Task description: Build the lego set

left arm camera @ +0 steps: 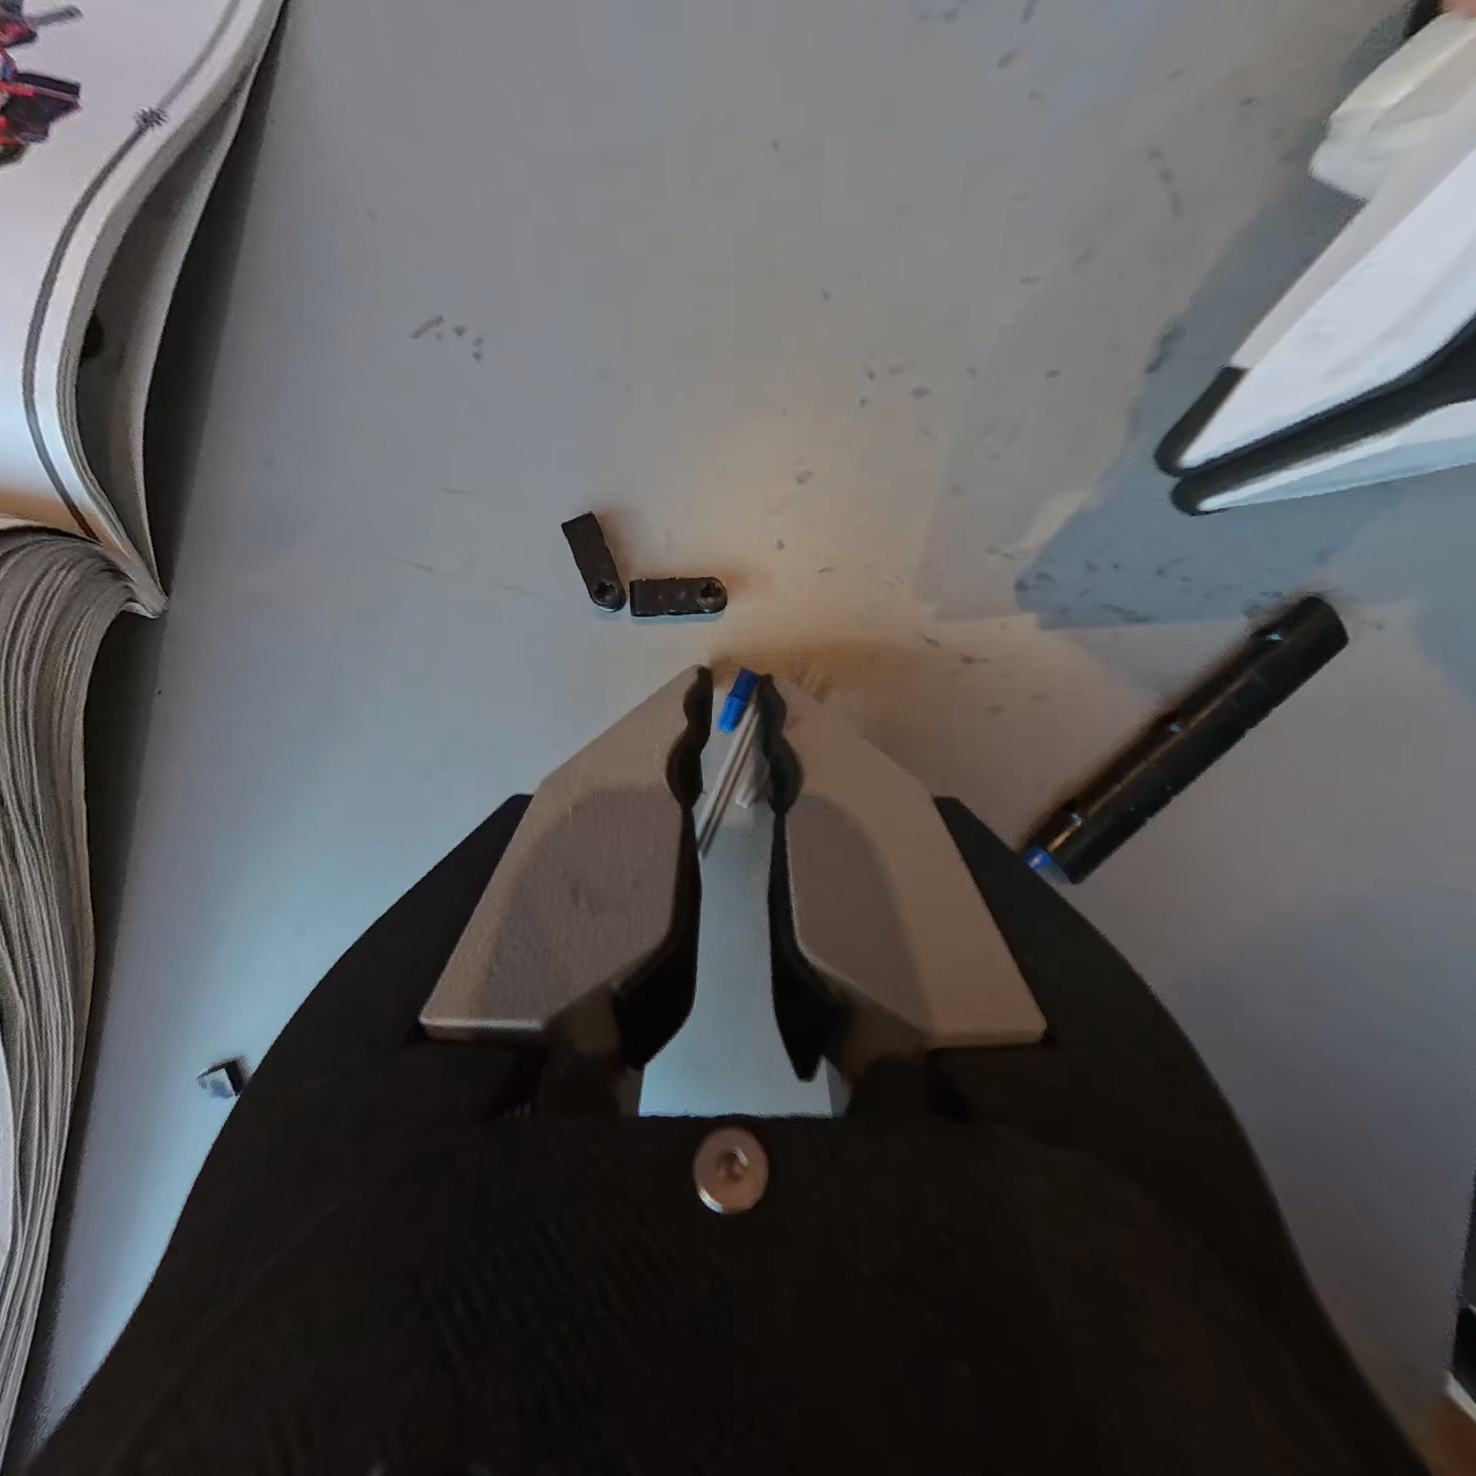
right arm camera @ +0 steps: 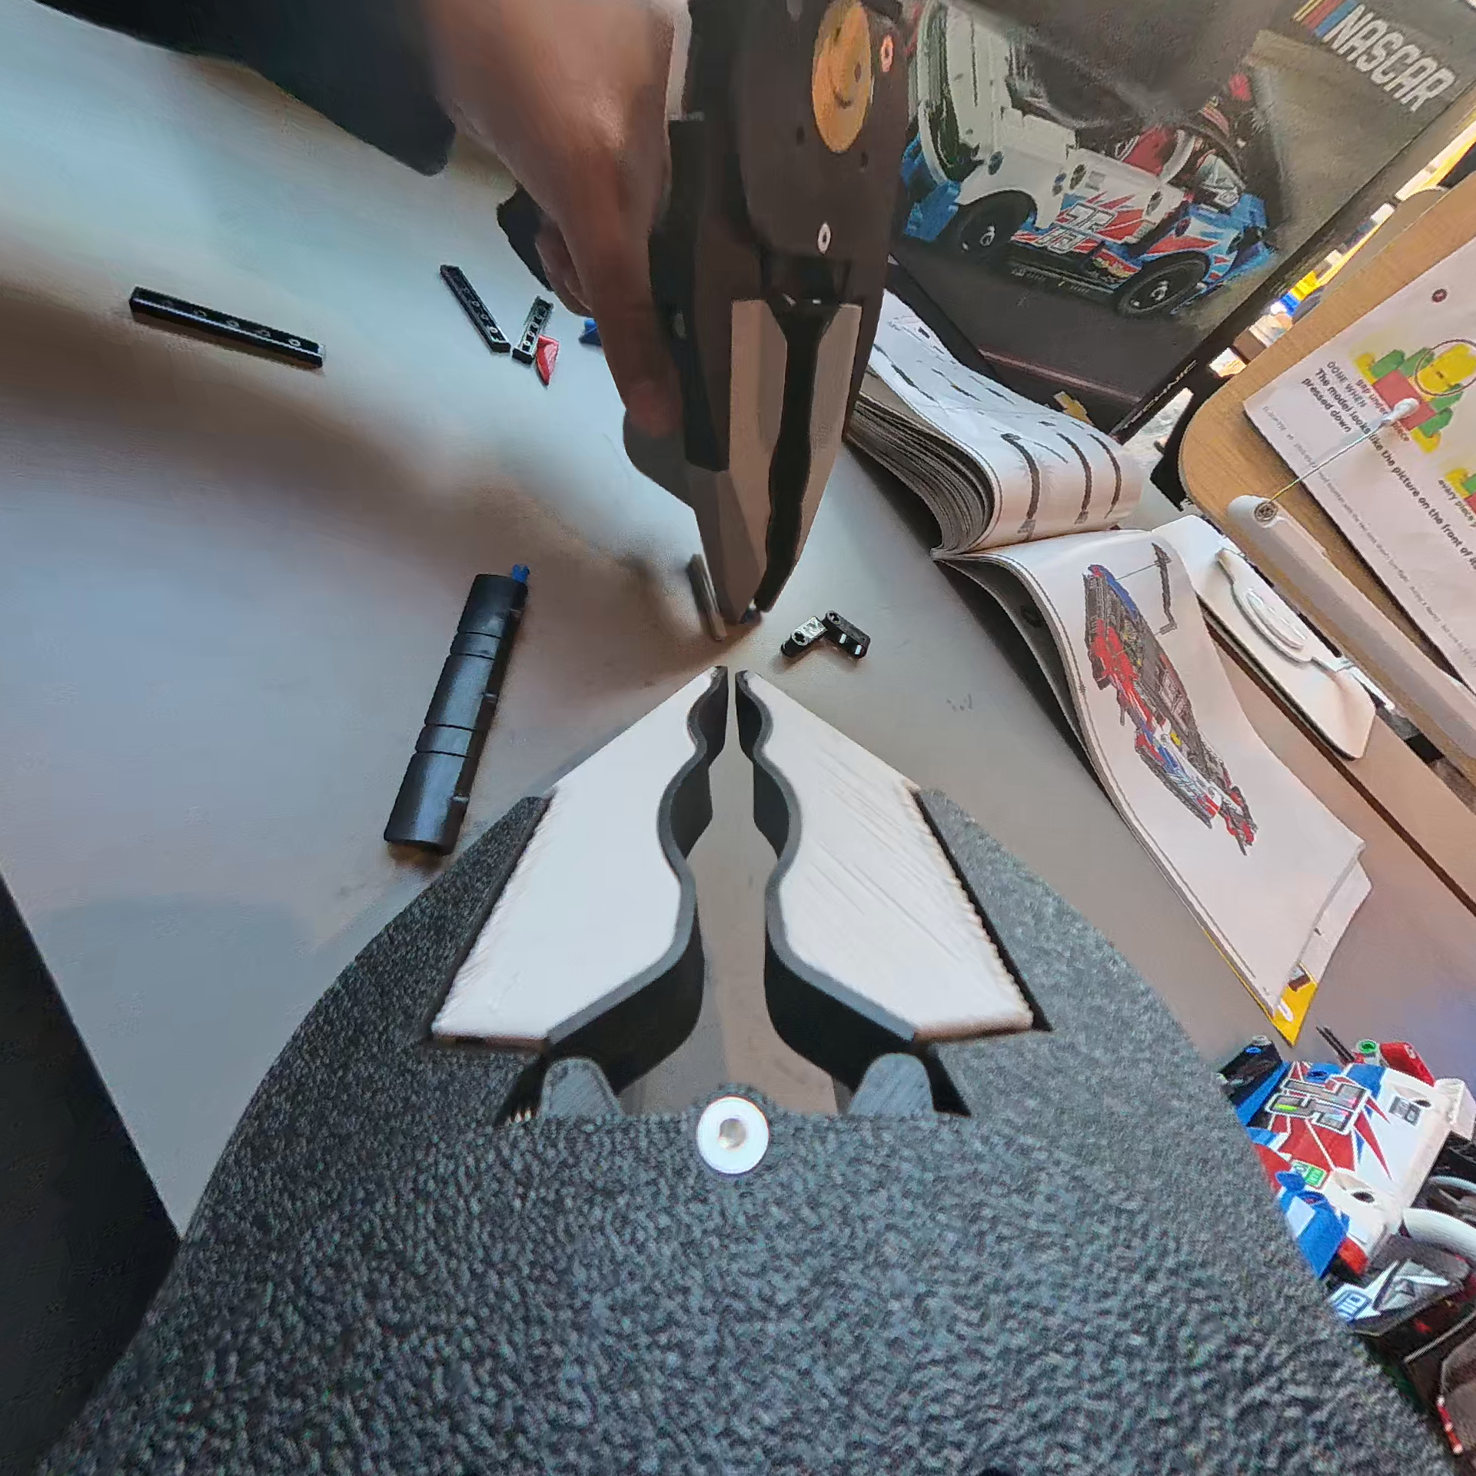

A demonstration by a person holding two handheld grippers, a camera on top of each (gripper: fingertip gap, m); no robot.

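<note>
Left wrist view puts my left gripper (left arm camera: 736,687) low over the pale grey tabletop (left arm camera: 799,240), its jaws pinching a slim light grey Lego piece with a blue pin at its tip (left arm camera: 733,743). Just beyond the fingertips lie two small black connector pieces (left arm camera: 643,581), touching end to end at an angle. A long black assembled beam (left arm camera: 1182,743) rests to the right, near but apart from my jaws. An open instruction booklet (left arm camera: 72,335) sits at the left edge.

On the right wrist view, my right gripper (right arm camera: 731,679) hovers with its jaws nearly pressed together, only a thin slit between the tips, and nothing held. Across from it a hand (right arm camera: 575,160) points the left gripper down at the table. More black strips (right arm camera: 226,327) lie farther off, and a partly built colourful car model (right arm camera: 1358,1182) sits at the right.
</note>
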